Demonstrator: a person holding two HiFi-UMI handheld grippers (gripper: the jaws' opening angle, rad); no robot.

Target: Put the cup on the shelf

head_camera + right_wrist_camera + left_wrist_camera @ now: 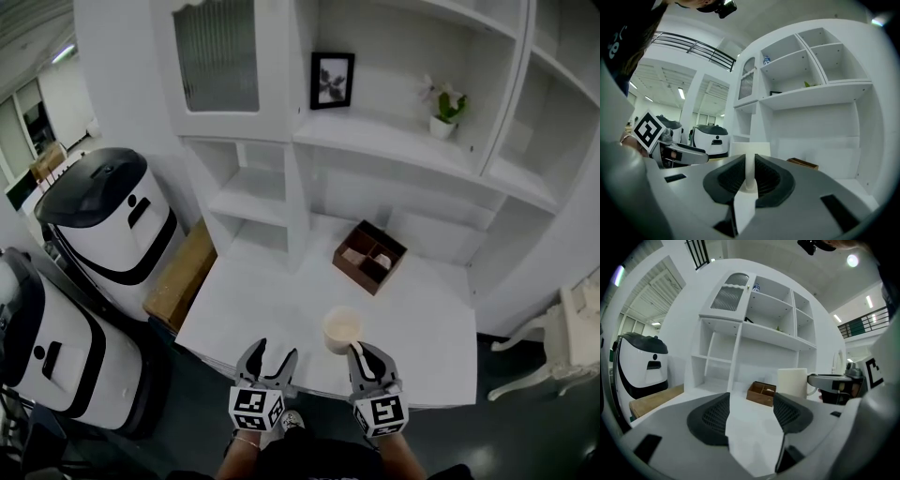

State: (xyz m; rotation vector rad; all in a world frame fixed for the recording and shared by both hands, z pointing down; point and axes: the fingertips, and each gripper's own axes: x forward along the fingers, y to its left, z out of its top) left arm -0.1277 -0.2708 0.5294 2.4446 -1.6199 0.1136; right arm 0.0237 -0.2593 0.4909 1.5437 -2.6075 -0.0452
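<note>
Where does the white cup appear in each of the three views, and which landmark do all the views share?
Head view: the cup is low in the centre, just ahead of the right gripper.
Left gripper view: the cup is right of centre, above the right-hand jaw.
Right gripper view: the cup is in the centre, its handle clamped between the jaws.
Shared landmark: the brown box, beyond the cup in every view.

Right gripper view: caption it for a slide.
Right tool clamps the white cup by its handle, white shelf unit ahead.
</note>
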